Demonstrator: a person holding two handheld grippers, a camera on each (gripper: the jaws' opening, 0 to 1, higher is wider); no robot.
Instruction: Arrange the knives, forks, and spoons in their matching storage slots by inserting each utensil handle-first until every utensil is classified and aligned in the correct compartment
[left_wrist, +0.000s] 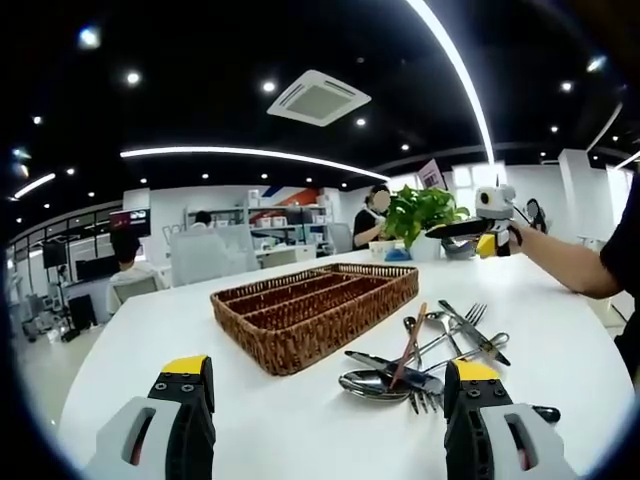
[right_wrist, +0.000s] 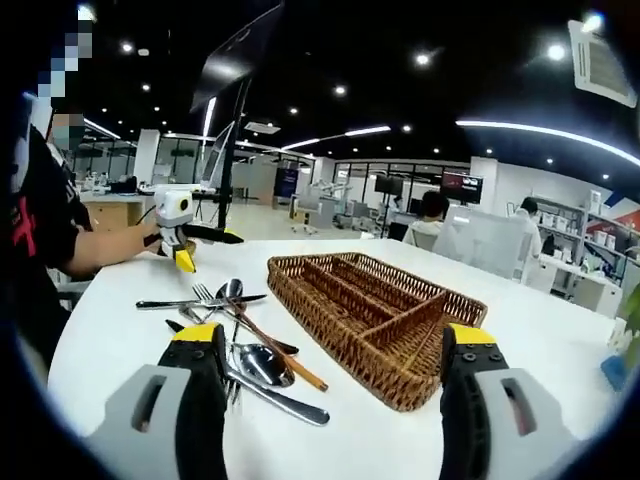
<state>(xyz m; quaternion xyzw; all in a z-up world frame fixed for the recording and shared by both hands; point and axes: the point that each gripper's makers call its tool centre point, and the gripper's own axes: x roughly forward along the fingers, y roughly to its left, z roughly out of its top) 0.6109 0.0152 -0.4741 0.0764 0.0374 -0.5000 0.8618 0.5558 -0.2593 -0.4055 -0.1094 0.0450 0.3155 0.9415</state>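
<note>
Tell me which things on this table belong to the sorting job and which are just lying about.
Job:
wicker tray with slots
pile of utensils beside it: spoons, forks, a knife
left tongs, open
right tongs, open

Lying about:
potted plant
white table, just the surface

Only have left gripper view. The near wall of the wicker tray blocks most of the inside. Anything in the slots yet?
Observer: No. The right gripper view looks down into the wicker tray, and every slot looks empty.
Operator: Layout?
Observer: Long slots side by side, plus one crosswise compartment at the end nearest the right gripper.
Operator: Right gripper holding anything?
Observer: No, it is open and empty. A spoon lies on the table beside the jaw at that view's left.
</note>
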